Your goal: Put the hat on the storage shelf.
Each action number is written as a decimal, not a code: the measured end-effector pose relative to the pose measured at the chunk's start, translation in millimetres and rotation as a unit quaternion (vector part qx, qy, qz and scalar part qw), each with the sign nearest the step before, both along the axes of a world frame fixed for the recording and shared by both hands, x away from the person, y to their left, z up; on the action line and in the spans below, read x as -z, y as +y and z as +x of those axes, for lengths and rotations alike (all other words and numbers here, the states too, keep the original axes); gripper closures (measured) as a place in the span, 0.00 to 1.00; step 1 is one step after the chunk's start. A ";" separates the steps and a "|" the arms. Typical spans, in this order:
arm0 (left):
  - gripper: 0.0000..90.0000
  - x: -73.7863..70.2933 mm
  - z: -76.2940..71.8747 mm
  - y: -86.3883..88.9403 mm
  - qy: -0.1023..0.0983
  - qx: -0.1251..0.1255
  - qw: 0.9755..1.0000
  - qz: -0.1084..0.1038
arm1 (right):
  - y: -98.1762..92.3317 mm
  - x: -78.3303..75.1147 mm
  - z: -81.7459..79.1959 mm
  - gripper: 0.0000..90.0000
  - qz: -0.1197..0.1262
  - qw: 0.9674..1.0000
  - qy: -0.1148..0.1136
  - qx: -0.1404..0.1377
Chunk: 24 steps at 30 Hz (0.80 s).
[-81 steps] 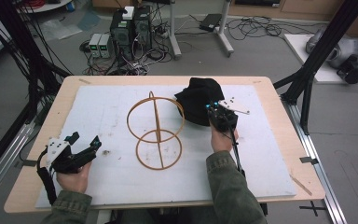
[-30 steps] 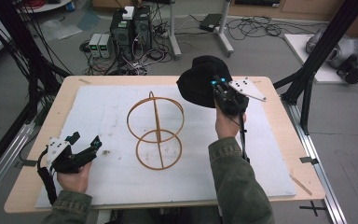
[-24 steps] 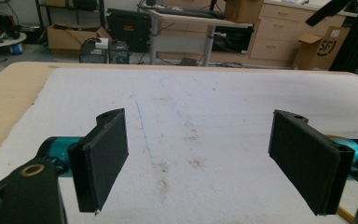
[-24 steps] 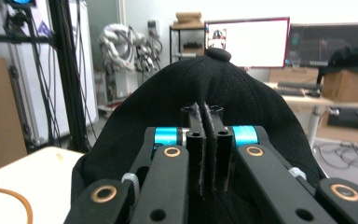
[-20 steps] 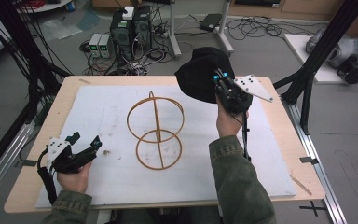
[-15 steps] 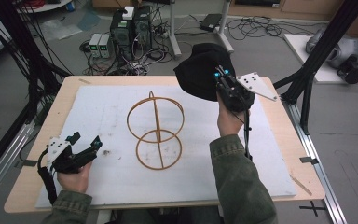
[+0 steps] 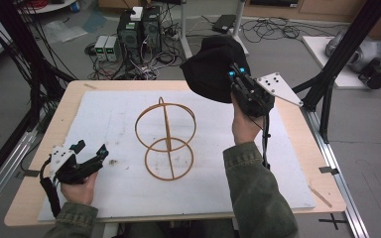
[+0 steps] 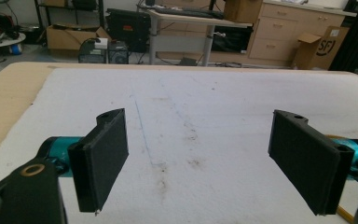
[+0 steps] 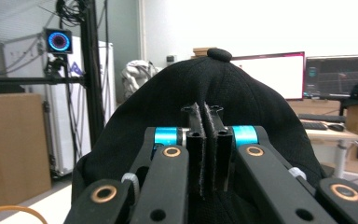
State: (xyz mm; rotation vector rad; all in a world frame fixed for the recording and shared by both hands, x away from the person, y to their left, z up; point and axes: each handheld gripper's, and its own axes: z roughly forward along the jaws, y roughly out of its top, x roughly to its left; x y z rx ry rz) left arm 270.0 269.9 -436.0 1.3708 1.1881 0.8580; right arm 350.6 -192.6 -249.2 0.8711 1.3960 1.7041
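Observation:
A black cap (image 7: pixel 213 67) hangs in the air over the table's far right part, pinched by my right gripper (image 7: pixel 235 79), which is shut on its fabric. In the right gripper view the jaws stand pressed together on the black cap (image 9: pixel 205 93), whose crown and top button rise behind them. A wooden stand of rings (image 7: pixel 165 136) sits upright at the middle of the white mat (image 7: pixel 104 119). My left gripper (image 7: pixel 90 153) rests near the front left of the mat, open, and in the left gripper view nothing lies between its fingers (image 8: pixel 100 161).
The wooden table (image 7: pixel 297 134) edge frames the mat. Black frame posts (image 7: pixel 345 54) rise at both sides of the table. Computers and cables (image 7: pixel 139 29) lie on the floor beyond the far edge.
My right gripper has lifted the cap off the mat and carried it up and toward the far right. The left gripper has stayed in place.

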 end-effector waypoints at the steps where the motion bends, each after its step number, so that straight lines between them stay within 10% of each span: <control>1: 0.22 0.0 0.0 0.0 0.000 0.000 1.000 0.000 | 1.3 -1.0 -1.2 0.98 0.002 1.000 -0.001 -0.003; 24: 0.22 0.2 0.2 0.1 0.001 -0.001 1.000 -0.001 | 43.7 -8.1 -30.0 0.98 0.002 0.993 -0.013 -0.113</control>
